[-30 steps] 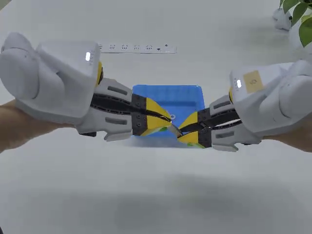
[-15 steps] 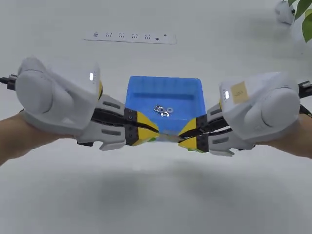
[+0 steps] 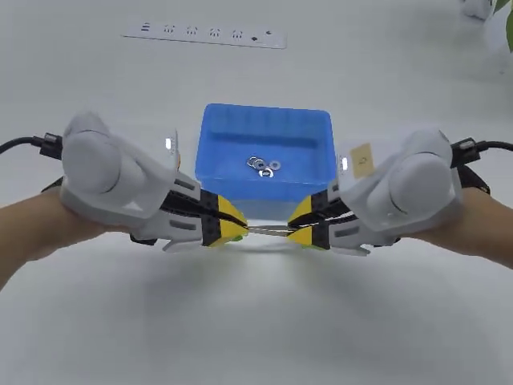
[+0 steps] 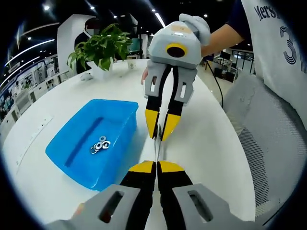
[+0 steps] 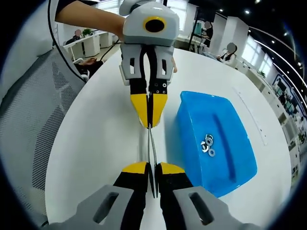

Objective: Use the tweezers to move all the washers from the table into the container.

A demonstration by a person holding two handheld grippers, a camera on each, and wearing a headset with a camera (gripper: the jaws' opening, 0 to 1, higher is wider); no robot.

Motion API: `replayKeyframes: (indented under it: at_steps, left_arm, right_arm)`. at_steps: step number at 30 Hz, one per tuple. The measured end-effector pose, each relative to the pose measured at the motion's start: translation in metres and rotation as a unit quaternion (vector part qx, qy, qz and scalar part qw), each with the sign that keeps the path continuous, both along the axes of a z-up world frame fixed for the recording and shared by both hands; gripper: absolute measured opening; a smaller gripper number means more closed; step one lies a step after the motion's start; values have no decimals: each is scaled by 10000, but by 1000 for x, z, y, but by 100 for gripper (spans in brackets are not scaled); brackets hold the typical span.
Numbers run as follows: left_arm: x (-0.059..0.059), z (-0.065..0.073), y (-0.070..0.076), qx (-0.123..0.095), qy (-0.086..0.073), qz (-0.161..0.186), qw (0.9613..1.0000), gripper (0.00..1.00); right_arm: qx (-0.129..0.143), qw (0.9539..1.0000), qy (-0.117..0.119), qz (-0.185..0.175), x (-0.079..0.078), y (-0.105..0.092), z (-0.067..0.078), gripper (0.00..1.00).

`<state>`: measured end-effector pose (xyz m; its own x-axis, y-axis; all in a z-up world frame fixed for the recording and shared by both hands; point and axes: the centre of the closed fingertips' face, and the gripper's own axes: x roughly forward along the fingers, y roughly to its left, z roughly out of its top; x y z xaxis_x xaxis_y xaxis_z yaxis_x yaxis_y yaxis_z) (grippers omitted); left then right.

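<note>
A: Item one, tweezers [image 3: 268,231]. Location?

B: Spanning the gap between the two tongs, one end in each. Left tongs [image 3: 236,228]: jaws closed on one end. Right tongs [image 3: 298,233]: jaws closed on the other. The two pairs face each other tip to tip, near but apart. The tool looks to be held above the bench [image 3: 256,337], not resting on it.

A: Item two, washers [image 3: 263,166].

B: Small cluster, lying on the floor of the container [image 3: 210,152]. The container sits just beyond both tongs, its near wall close behind the tweezers.

A: Hazards, item one?

B: Thin, smooth metal shared between two grips. Probable faults:
- If the tongs draw apart or twist against each other, the tweezers may slide out of one pair, or bend.
- If one pair lets go before the other has a square hold, the free end swings down. The tool may then drop to the bench or strike the container wall.

A: Hazards, item two?

B: Low. A knock on the near wall from either tongs could shift the container and scatter the cluster inside. Tipping seems unlikely.

A: Which end is the tip end?

B: Cannot tell; too fine. A handover that keeps the wrong end would leave the tweezers unusable until regripped.
</note>
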<state>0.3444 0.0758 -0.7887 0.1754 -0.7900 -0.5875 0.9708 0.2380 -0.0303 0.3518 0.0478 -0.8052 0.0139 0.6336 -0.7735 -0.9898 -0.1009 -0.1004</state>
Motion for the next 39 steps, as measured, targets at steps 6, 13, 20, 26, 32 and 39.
replayKeyframes:
  at_steps: [6,13,20,26,32,39]
  left_arm:
    - [0,-15,1,206,168,11,9996,6]
    - [-2,-22,2,354,273,31,9990,6]
    - [4,-22,6,475,283,224,9982,8]
    - [4,-20,16,607,368,497,9962,15]
    - [-4,3,31,454,173,917,9946,27]
    - [-23,56,35,-462,12,1562,9866,72]
  right_arm:
    - [-58,10000,35,-57,-2,0,-6,9]
    - [-139,9998,114,-103,-5,-1,-10,9]
    - [-122,9994,250,-226,-6,0,-12,11]
    - [-217,9992,152,-300,-4,-3,-11,20]
    - [234,9970,43,-740,-2,-13,16,24]
    - [1748,9577,732,-2165,-12,-42,78,59]
